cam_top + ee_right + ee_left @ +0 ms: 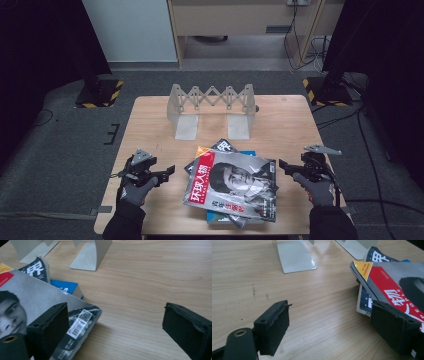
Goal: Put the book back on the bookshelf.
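Nearest the camera in the high view, the person's two gloved hands come up from the bottom edge, each holding a gripper at one side of a stack of magazines (232, 187) that lies toward the near edge of the wooden bench (150, 115). The left gripper (170, 172) sits just left of the stack and points toward it; its jaws stand wide apart with only bare bench between them, and in the left gripper view its right jaw is close beside the stack's corner, though contact cannot be told. The right gripper (281, 165) sits just right of the stack, pointing at it, jaws likewise spread with nothing clamped; in the right gripper view its left jaw stands in front of the top cover near a barcode sticker (79, 323). The top magazine (235, 182) lies tilted, with a red title band and a grey portrait cover. Beneath it show a yellow-cornered issue (364, 268), a dark issue (37, 268) and a blue book (66, 288), fanned unevenly. Farther back, well apart from the stack, an expanding white book rack (212, 107) stands upright on the bench.
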A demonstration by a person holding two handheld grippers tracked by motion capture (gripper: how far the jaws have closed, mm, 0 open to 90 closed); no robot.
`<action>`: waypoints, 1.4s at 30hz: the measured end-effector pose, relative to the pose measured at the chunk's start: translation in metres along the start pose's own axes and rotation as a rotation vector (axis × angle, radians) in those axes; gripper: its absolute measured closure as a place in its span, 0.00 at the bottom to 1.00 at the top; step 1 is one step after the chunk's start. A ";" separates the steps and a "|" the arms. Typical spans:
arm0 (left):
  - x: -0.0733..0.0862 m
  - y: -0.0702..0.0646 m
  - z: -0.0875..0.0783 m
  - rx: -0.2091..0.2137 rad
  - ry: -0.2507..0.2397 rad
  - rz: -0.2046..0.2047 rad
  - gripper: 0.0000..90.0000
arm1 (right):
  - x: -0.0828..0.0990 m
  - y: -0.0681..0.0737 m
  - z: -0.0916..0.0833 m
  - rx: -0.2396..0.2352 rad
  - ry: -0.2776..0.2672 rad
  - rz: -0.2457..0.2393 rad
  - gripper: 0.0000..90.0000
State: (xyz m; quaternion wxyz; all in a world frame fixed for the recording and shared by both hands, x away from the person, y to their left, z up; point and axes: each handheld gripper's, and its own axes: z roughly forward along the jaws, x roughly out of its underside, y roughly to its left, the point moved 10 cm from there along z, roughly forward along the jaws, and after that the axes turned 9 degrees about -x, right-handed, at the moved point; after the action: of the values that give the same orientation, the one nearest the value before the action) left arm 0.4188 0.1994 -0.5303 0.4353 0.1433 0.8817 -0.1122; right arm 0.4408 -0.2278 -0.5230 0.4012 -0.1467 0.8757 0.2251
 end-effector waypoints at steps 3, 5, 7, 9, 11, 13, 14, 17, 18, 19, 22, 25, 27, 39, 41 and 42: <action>-0.002 -0.006 -0.004 0.019 -0.014 -0.012 0.19 | 0.001 0.009 0.001 -0.025 0.006 -0.010 0.11; -0.002 -0.012 -0.007 0.036 -0.021 -0.020 0.20 | 0.004 0.014 0.001 -0.044 0.012 -0.011 0.12; -0.001 -0.015 -0.009 0.043 -0.023 -0.020 0.22 | 0.008 0.019 0.000 -0.055 0.020 -0.017 0.13; 0.002 -0.028 -0.014 0.070 -0.020 -0.015 0.24 | 0.010 0.023 -0.001 -0.068 0.021 -0.018 0.15; 0.004 -0.036 -0.016 0.090 -0.015 -0.010 0.25 | 0.013 0.029 -0.003 -0.087 0.021 -0.015 0.16; 0.006 -0.040 -0.018 0.099 -0.010 -0.005 0.27 | 0.014 0.033 -0.003 -0.096 0.016 -0.015 0.16; 0.009 -0.048 -0.019 0.116 0.002 0.002 0.27 | 0.015 0.035 -0.003 -0.101 0.016 -0.022 0.17; 0.014 -0.058 -0.018 0.137 0.026 0.011 0.30 | 0.019 0.041 -0.001 -0.115 0.028 -0.028 0.17; 0.015 -0.061 -0.017 0.136 0.033 0.013 0.30 | 0.020 0.042 0.000 -0.117 0.032 -0.031 0.17; 0.017 -0.063 -0.016 0.141 0.039 0.017 0.30 | 0.022 0.044 0.001 -0.118 0.037 -0.036 0.17; 0.019 -0.068 -0.014 0.151 0.051 0.018 0.31 | 0.024 0.048 0.003 -0.120 0.043 -0.039 0.17; 0.021 -0.074 -0.012 0.161 0.065 0.013 0.31 | 0.028 0.054 0.008 -0.122 0.055 -0.057 0.17; 0.025 -0.078 -0.009 0.167 0.085 0.020 0.31 | 0.029 0.056 0.010 -0.122 0.058 -0.063 0.17; 0.036 -0.088 -0.002 0.198 0.156 0.024 0.30 | 0.037 0.060 0.021 -0.113 0.100 -0.073 0.15; 0.037 -0.090 -0.002 0.207 0.159 0.025 0.30 | 0.039 0.061 0.024 -0.113 0.112 -0.080 0.15; 0.037 -0.090 -0.002 0.207 0.159 0.025 0.29 | 0.039 0.061 0.024 -0.113 0.112 -0.080 0.15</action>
State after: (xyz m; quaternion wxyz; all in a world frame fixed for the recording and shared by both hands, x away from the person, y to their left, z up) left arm 0.3646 0.1218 -0.5519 0.3484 0.2069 0.8953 -0.1852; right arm 0.4044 -0.1666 -0.5496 0.3515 -0.2163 0.8761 0.2493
